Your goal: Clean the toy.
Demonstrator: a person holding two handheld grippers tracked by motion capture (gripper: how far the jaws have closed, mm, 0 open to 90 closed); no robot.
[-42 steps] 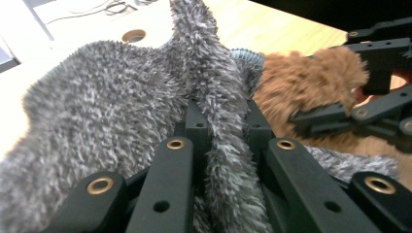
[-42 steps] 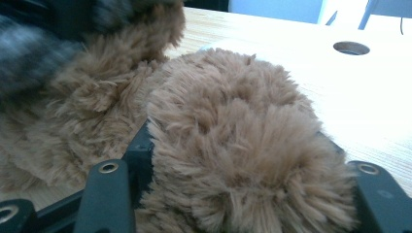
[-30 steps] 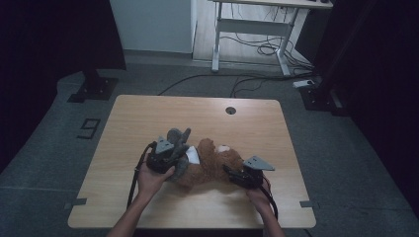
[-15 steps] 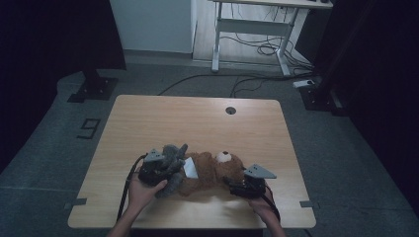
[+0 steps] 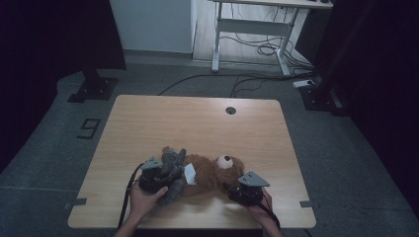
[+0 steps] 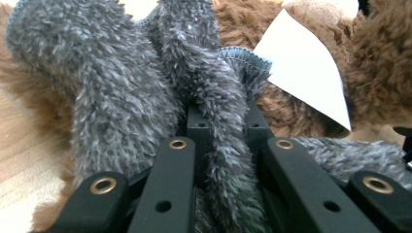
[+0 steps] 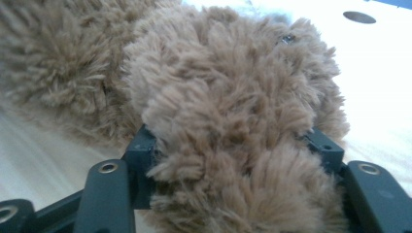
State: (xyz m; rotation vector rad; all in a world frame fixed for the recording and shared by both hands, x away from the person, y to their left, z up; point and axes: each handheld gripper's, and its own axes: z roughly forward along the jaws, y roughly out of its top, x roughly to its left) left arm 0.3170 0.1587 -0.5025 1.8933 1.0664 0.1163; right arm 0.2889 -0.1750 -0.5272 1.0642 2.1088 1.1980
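Grey fuzzy knitted garment [image 5: 170,170] lies lower left of centre on the desk [image 5: 197,118], draped over the brown plush teddy bear [image 5: 205,173] stretching rightward. Left tool [image 6: 221,131] is clamped on the grey fabric; right tool [image 7: 233,145] grips the bear's brown limb, having just been closing.

The teddy bear [image 5: 207,173] lies on the desk [image 5: 197,123] near its front edge, head toward the right. A fuzzy garment [image 5: 170,170] lies over the bear's left part, with a paper tag [image 5: 189,173] just right of it. The left gripper [image 5: 157,177] sits at the garment's left, a strip of it between the jaws. The right gripper [image 5: 236,190] sits in front of the head, jaws around the bear's plush. A cable hole [image 5: 230,110] lies behind the bear, well apart.
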